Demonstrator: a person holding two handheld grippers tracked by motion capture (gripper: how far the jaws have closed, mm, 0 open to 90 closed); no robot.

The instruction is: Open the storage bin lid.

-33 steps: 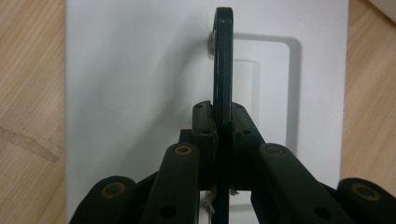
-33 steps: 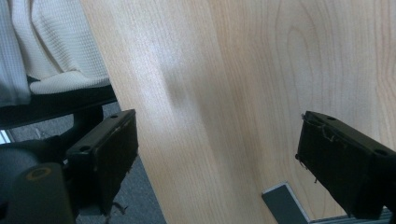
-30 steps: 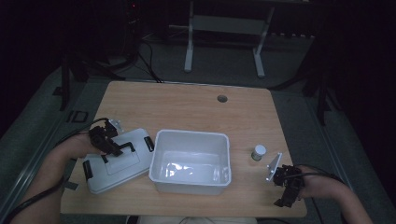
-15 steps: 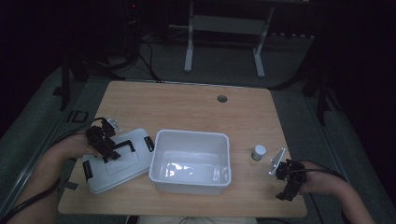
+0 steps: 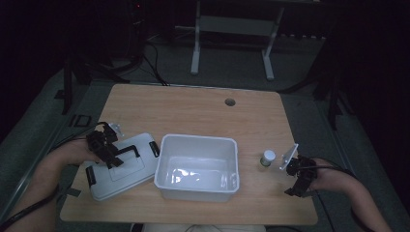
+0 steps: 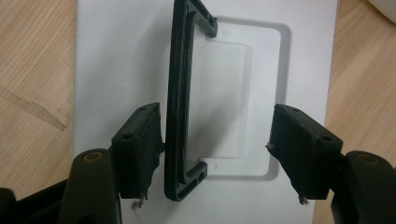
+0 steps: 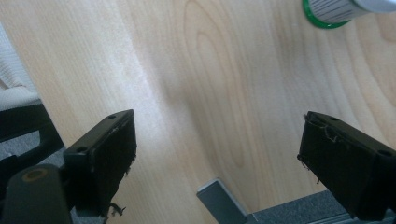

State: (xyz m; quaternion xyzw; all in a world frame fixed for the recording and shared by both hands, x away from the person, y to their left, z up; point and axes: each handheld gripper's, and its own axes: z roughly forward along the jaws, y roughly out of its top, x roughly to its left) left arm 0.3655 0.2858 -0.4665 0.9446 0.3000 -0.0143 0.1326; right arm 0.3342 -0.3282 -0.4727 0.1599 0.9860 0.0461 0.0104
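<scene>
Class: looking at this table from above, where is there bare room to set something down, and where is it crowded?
Free: the far half of the table, beyond the tub and around the hole. Crowded: the near edge, with lid, tub and small bottle in a row.

1. The left forearm (image 5: 46, 181) enters from the 7 o'clock corner of the high view and angles up toward 1 o'clock.
2. The left gripper (image 5: 107, 151) sits at the end of that arm, pointing toward 4 o'clock.
3. In the left gripper view, the left gripper's (image 6: 215, 149) jaws have just been opening and stand parted, a black handle (image 6: 180, 102) upright between them beside the 9 o'clock jaw.
4. The right forearm (image 5: 358, 193) enters from the 5 o'clock corner.
5. The right gripper (image 5: 297, 181) points toward 7 o'clock.
6. In the right gripper view, the right gripper's (image 7: 217, 149) jaws are spread wide with nothing between them.
</scene>
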